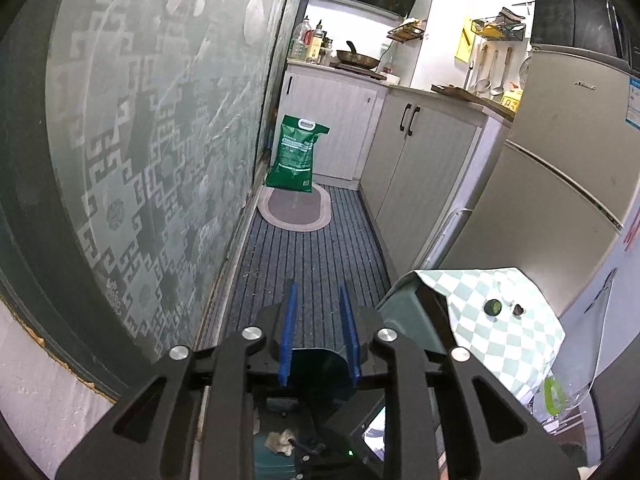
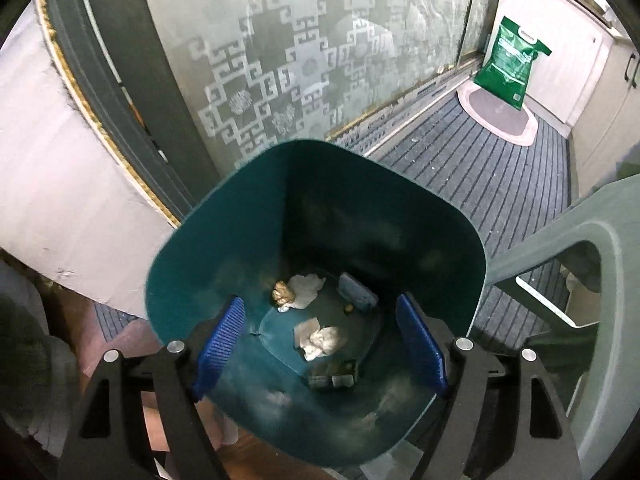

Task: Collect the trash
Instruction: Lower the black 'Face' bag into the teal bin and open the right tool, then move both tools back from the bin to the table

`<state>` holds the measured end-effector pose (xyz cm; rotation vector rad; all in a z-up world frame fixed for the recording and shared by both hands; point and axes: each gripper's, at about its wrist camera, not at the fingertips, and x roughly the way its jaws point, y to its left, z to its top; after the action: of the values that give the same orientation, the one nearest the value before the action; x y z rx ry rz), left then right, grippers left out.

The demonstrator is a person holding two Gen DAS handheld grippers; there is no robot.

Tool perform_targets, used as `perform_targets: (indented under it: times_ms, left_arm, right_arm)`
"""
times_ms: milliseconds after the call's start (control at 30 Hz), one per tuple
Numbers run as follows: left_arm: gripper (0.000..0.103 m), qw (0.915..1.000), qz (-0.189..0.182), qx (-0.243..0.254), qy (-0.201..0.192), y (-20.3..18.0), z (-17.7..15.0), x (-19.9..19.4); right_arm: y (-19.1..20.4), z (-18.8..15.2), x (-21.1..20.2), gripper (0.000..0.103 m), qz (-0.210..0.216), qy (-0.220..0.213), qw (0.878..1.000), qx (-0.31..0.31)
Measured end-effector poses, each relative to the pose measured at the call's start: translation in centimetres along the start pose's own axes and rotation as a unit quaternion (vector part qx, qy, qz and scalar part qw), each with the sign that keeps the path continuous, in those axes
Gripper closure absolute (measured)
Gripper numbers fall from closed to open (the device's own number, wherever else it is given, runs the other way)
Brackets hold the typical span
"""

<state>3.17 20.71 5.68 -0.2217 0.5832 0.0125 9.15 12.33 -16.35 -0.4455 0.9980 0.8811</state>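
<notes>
Gripping the teal plastic bin (image 2: 316, 216) rim, left tool (image 1: 320, 320) narrow, right tool (image 2: 320, 344) wide, crumpled tissues (image 2: 320, 340) inside.

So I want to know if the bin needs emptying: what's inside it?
On the bottom of the teal bin lie crumpled tissues, a brownish wad, a grey-blue packet and a dark wrapper. It is mostly empty. Whatever lies under them is hidden.
</notes>
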Motion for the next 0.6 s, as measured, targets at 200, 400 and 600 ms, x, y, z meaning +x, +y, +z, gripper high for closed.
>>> perform_targets:
  times_ms: [200,400,600]
  left_arm:
    - [0.070,0.9999,-0.006,0.000,-0.013,-1.2,0.8,-0.2]
    - [0.058,0.9996,-0.001,0.008,-0.027,-2.6,1.4,-0.5]
    - [0.058,0.9994,-0.007,0.010,-0.034,-3.6,1.7,-0.2]
  right_arm:
    - [0.3,0.5,-3.6,0.040,0.016,-0.039,0.999,-0.004]
    - [0.9,1.3,-8.1,0.047,0.026,-0.089,0.996,-0.012]
    - [-0.2,1.1,-12.6,0.050,0.017,-0.133,0.991,-0.006]
